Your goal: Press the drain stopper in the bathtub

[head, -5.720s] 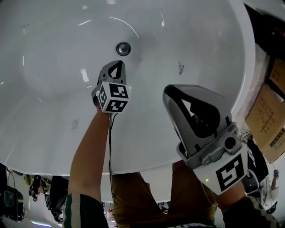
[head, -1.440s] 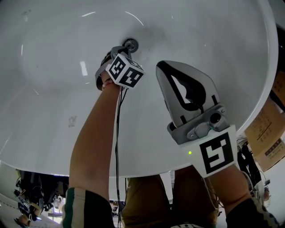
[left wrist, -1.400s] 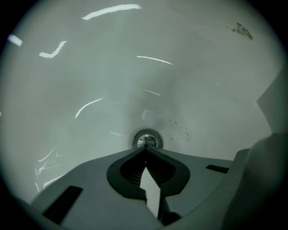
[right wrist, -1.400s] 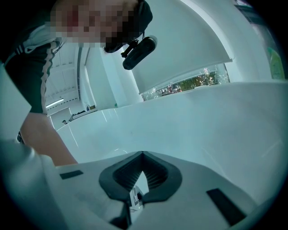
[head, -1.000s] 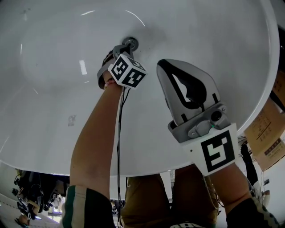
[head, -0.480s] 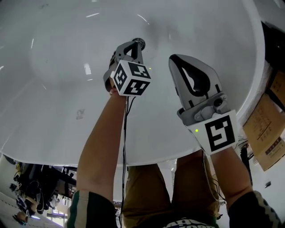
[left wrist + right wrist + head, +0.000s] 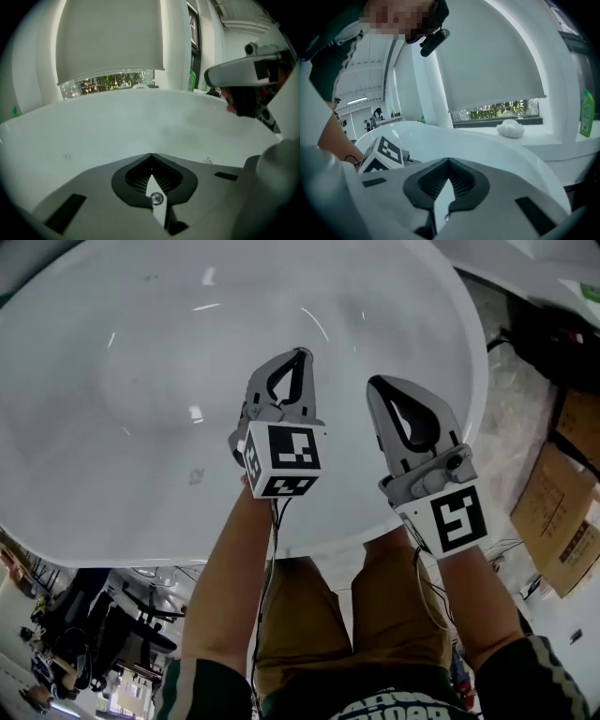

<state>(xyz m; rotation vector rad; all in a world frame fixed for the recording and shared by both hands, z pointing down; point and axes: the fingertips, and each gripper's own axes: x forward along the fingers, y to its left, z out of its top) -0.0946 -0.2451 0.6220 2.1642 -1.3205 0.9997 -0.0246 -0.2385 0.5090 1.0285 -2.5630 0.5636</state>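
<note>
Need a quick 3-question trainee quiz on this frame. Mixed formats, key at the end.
1. True or false: the left gripper holds a sponge.
2. What colour is the bottle at the right edge of the right gripper view? A green, B red, C blue.
3. Short answer: are the right gripper's jaws apart or together?

Key: 1 false, its jaws are shut on nothing. 2 A. 3 together.

A green bottle (image 7: 586, 113) stands on the windowsill (image 7: 546, 135).
</note>
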